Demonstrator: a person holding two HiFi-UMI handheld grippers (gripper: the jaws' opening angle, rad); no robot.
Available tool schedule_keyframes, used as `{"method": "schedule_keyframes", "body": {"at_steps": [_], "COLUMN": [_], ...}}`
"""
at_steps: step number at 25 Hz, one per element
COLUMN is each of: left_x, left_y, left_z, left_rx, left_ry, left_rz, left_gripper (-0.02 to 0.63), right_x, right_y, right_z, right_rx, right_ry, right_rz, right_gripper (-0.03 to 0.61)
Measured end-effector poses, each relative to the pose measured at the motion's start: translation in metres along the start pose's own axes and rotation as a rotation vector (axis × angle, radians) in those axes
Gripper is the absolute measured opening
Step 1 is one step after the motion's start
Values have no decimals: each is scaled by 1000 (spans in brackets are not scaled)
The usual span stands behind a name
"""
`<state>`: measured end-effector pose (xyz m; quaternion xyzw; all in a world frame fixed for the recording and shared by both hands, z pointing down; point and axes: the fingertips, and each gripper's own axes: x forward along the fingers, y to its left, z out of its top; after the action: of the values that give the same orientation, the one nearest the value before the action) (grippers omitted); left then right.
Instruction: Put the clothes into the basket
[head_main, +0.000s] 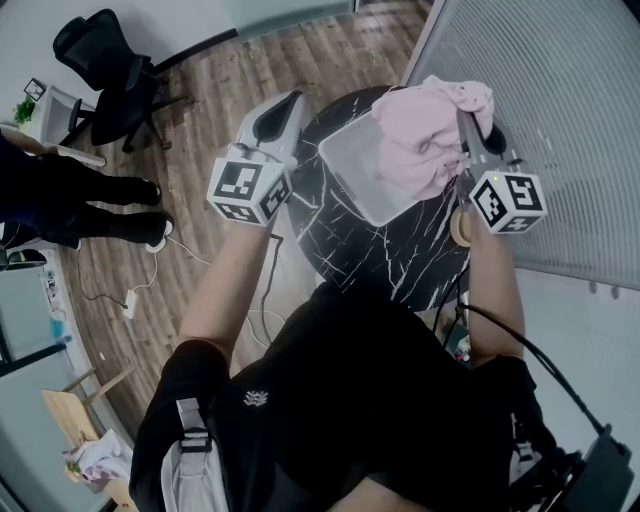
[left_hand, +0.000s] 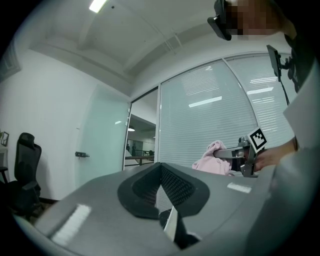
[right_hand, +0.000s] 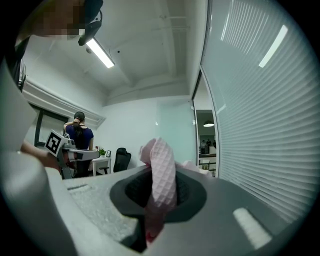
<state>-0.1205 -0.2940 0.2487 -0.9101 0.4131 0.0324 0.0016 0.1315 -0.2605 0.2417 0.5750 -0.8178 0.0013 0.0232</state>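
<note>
The pink garment (head_main: 425, 140) is pinched in the right claw (right_hand: 159, 172), whose pads are closed almost fully on 1 fold of the waffle-textured cloth. The rest is left to hang in a bunch. It is held above the clear basket (head_main: 352, 178), over the basket's right side, near the far right edge of the round black surface (head_main: 400, 255). Whether the lowest folds touch the basket's rim cannot be told. The grip on 1 fold is judged to be chosen so that the cloth drapes clear of the claw and can fall into the basket once the pads are parted.

The left claw (left_hand: 161, 170) is closed, with nothing between its pads. It is held level by the surface's left edge, near the basket's left corner and apart from the cloth. It is judged to be parked out of the way, or ready to steady the basket.

No clear long axis is shown by the garment, since it is bunched. In the right gripper view the pinched fold is seen to run upright between the pads, its end pointing up past the tips. In the head view the bulk is spread from the claw toward the basket's middle, so the drape is judged to lie across the basket's right wall. The drop is not yet made.
</note>
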Motion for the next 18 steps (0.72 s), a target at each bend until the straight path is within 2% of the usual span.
{"method": "schedule_keyframes", "body": {"at_steps": [18], "left_x": [-12], "left_y": [17], "left_z": [-22], "left_rx": [-8], "left_ry": [34], "left_rz": [43], "left_gripper": [8], "right_x": [22], "right_y": [19], "right_z": [-48], "right_rx": [29], "right_ry": [75], "right_rz": [58], "right_gripper": [35]}}
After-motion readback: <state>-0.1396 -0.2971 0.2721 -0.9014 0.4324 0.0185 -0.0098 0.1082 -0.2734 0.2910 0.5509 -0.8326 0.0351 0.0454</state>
